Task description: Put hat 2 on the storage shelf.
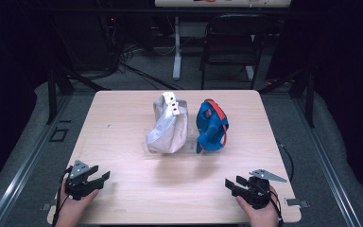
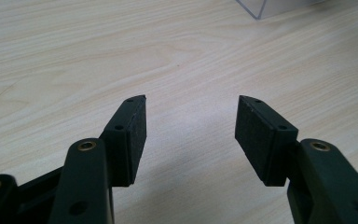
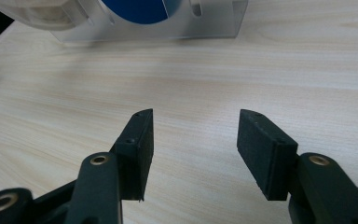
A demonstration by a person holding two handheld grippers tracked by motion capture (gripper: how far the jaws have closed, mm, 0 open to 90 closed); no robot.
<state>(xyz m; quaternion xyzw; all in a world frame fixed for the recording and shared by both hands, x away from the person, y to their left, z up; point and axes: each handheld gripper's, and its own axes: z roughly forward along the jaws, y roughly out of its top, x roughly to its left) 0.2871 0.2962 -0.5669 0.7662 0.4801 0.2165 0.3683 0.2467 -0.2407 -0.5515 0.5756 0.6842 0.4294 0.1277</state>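
On the wooden table (image 1: 123, 189), the left gripper (image 1: 100, 177) rests at seven o'clock and the right gripper (image 1: 231, 182) at five, both with jaws spread and empty. The white shoe (image 1: 169, 125) and blue shoe (image 1: 211, 126) (on a clear stand (image 3: 205, 29)) sit side by side toward twelve.

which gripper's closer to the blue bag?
Right. The right gripper sits just below-right of the blue bag; the left gripper is far across the table, beyond the white bag.
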